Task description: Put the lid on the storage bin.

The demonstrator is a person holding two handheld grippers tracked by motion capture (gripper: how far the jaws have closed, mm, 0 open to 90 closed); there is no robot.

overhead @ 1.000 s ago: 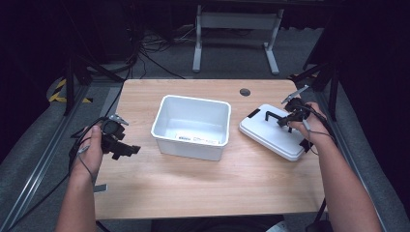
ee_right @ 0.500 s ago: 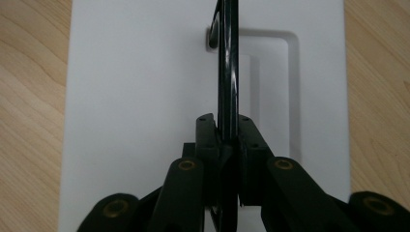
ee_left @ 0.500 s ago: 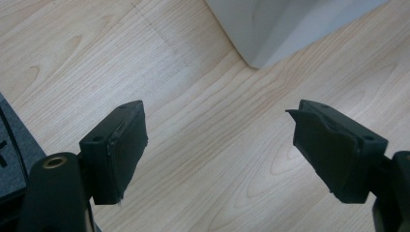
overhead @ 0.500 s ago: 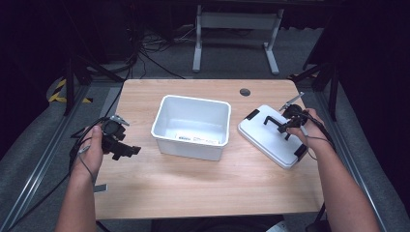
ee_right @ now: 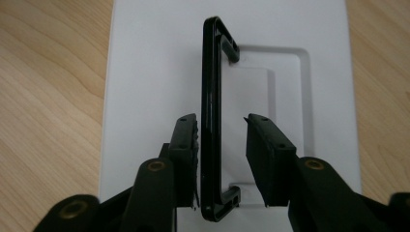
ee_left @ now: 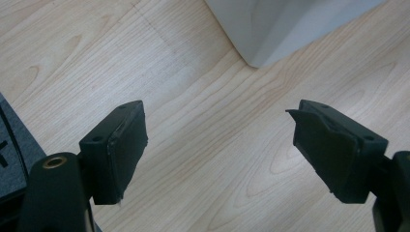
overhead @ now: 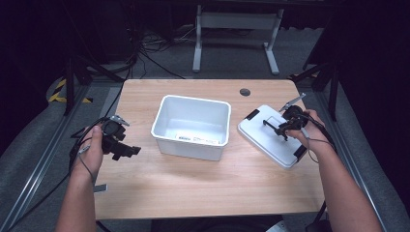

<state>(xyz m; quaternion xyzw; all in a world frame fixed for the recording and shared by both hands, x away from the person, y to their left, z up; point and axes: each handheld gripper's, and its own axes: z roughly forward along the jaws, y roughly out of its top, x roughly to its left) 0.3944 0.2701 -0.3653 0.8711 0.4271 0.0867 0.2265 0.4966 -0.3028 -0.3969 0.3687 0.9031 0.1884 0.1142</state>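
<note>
A white rectangular bin (overhead: 192, 126) stands empty at the table's middle. To its right a white lid (overhead: 270, 140) lies flat on the table, and its black handle (overhead: 271, 124) stands upright. My right gripper (overhead: 276, 127) is over the lid with its jaws on either side of that handle (ee_right: 211, 72). In the right gripper view the gripper (ee_right: 222, 128) is open: one jaw touches the handle and the other stands a little off it. Left of the bin, my left gripper (overhead: 126, 150) is held wide open (ee_left: 217, 130) over bare wood, with a corner of the bin (ee_left: 270, 29) just ahead.
The wooden table (overhead: 193, 183) has a round cable hole (overhead: 245, 92) at its back right. A metal stand (overhead: 237, 29) and cables lie on the dark floor behind. Dark rails run along both sides of the table.
The right gripper has come slightly toward me and settled around the lid's handle. The lid has turned a little. The left gripper has stayed in place.
</note>
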